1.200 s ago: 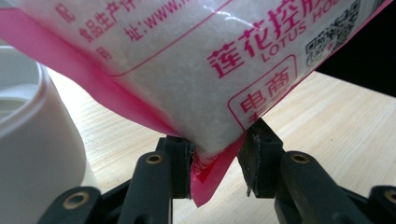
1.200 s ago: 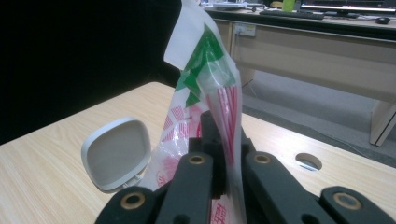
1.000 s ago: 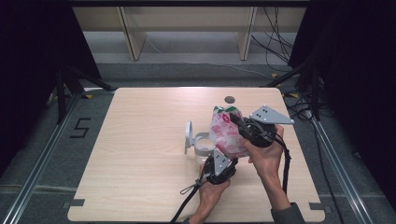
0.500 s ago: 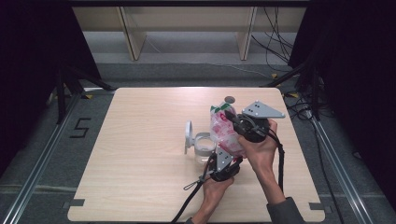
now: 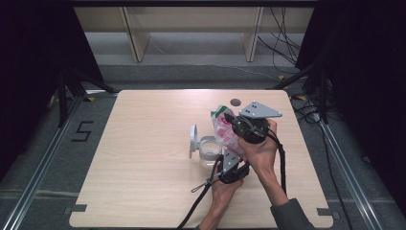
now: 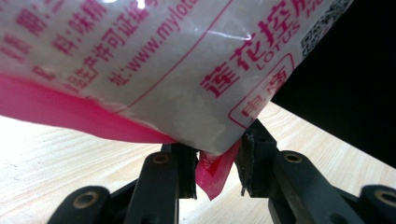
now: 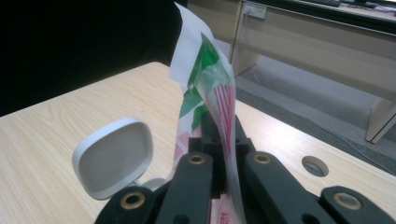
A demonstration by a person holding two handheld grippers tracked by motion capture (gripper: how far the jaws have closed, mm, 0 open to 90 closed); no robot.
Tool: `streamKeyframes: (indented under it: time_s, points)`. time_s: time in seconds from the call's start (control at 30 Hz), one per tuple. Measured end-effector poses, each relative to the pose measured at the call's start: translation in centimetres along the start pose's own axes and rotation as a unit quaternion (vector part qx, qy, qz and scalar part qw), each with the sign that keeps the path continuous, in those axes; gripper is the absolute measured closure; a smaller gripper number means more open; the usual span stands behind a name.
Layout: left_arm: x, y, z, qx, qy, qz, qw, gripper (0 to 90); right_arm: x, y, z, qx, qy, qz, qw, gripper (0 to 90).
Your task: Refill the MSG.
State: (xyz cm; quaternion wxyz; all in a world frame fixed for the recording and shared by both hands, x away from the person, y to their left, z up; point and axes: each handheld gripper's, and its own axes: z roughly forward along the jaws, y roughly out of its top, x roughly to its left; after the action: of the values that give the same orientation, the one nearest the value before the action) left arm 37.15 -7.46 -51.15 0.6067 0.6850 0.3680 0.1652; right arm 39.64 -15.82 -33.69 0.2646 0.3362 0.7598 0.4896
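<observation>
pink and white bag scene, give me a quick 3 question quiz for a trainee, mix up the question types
1. True or false: the right gripper is shut on the top part of the bag.
2. Multiple choice: what stands on the table just left of the bag in the high view? A) a clear container with its white lid flipped open B) a metal bowl C) a stack of plates
3. Fill in: in the left gripper view, the left gripper has the bag's ____ corner between its jaws.

Key
1. True.
2. A, the clear container.
3. Bottom (the pink one).
</observation>
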Motion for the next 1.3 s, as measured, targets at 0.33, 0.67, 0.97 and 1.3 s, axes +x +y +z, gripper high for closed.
streamKeyframes:
  time_s: [0.33,0.67,0.97,1.3]
  points:
    - [0.3,-0.1,0.0,-0.008,-0.012,-0.003,0.9999,70.7,0.8,0.3,1.2,0.014,0.008,-0.015,0.9998,90.0]
    - [0.4,-0.2,0.1,-0.004,-0.026,-0.003,0.9997,71.1,1.2,0.3,2.0,0.026,0.004,-0.019,0.9995,90.0]
    - [0.4,-0.2,0.1,-0.004,-0.032,-0.004,0.9995,71.4,1.4,0.2,2.4,0.036,0.009,-0.028,0.9989,90.0]
    - [0.6,-0.2,0.1,0.014,-0.026,0.02,0.9994,71.6,1.7,0.2,3.0,0.045,0.009,-0.03,0.9985,90.0]
